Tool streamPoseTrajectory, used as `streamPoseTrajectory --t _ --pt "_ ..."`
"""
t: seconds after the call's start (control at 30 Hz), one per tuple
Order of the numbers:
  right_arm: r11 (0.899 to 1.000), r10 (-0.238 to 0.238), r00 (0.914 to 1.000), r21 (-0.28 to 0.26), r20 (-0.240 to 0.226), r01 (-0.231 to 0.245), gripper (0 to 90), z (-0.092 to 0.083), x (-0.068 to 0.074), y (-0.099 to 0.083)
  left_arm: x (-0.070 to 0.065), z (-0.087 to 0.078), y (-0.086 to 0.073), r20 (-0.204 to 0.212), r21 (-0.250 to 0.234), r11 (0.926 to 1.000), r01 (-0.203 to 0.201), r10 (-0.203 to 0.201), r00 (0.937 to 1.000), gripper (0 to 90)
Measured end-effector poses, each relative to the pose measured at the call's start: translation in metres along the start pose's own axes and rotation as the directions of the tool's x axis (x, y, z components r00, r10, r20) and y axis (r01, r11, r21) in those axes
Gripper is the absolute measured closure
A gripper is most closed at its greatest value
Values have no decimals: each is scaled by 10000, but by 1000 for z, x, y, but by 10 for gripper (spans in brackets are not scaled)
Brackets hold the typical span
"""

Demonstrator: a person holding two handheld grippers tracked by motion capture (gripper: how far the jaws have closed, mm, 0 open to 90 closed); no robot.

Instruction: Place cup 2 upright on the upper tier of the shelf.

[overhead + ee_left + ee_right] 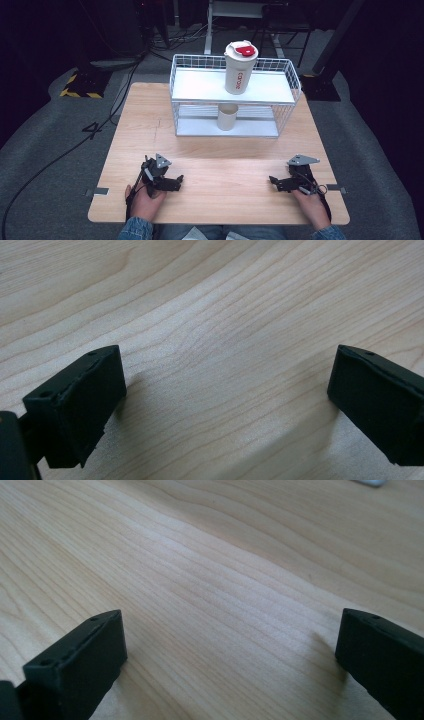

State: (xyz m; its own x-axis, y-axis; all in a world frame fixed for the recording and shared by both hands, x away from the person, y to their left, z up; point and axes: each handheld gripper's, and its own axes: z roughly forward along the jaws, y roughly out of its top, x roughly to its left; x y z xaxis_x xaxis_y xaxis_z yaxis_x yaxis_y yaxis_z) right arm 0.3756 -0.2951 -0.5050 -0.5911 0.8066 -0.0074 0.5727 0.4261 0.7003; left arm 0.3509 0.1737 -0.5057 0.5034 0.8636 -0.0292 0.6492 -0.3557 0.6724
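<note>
High view has my left gripper (176, 178) and right gripper (273, 180) resting on the table (220, 145), jaws wide and empty; the tumbler (239, 67) stands on the wire rack (285, 75), well apart; I'd approach level, squarely.

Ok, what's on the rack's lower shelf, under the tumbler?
A small white cup stands on the wire rack's lower shelf, below the lidded tumbler. The upper shelf covers its mouth, so its contents cannot be seen.
</note>
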Motion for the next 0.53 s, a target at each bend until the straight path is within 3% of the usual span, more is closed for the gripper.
streamPoseTrajectory --t 0.53 --pt "9999 91 9999 -118 67 -91 0 0 0 -1 0 0 0 -5 25 10000 -5 5 10000 27"
